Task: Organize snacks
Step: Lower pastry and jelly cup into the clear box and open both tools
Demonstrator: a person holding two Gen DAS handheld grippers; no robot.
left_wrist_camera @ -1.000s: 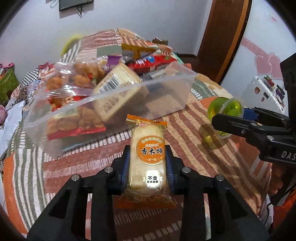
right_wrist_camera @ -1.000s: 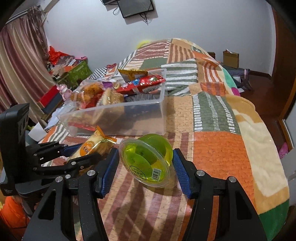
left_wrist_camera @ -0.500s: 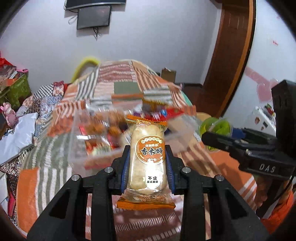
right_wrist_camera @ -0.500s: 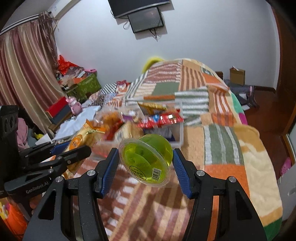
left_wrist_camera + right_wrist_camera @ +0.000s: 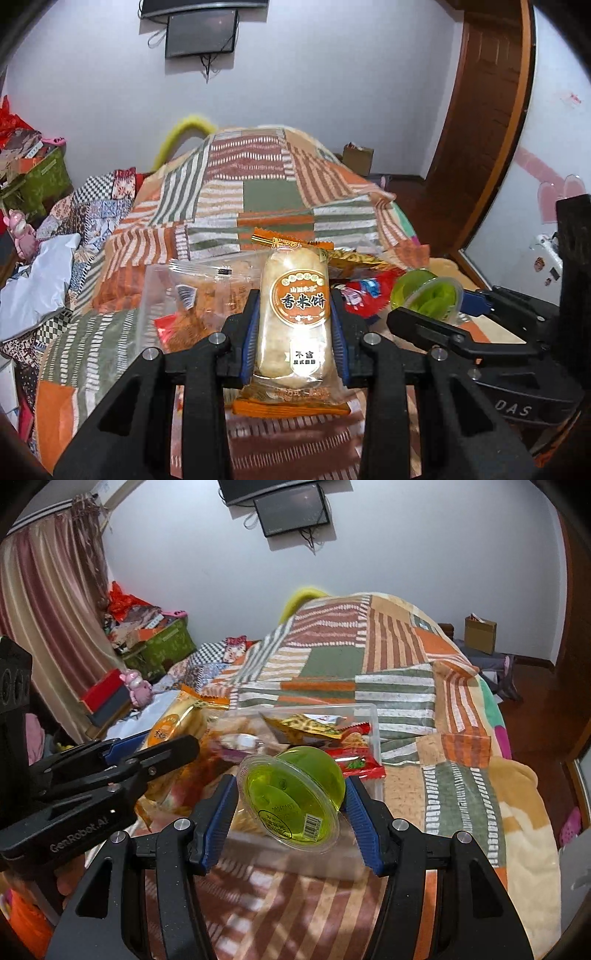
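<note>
Two pairs of tongs are each carrying a snack above the patchwork-blanketed bed [image 5: 413, 679]. The left tongs [image 5: 293, 314] are pinching an oblong rice cake in a clear wrapper with an orange oval label [image 5: 295, 306], its blue pads [image 5: 248, 332] pressing on both long sides while the packet is standing upright between them. The right tongs [image 5: 291, 797] are squeezing a round clear cup of green jelly [image 5: 295, 794], which is tilting so that its sealed, barcoded lid is facing the camera. Just beyond both snacks, a clear rectangular plastic bin [image 5: 373, 720] is sitting on the bed, holding red and yellow snack packets [image 5: 332, 738] and a clear bag of brown fried pieces [image 5: 207, 291]. Seen from the left wrist, the jelly cup [image 5: 432, 295] is hanging to the right of the rice cake, near the bin's right end.
</note>
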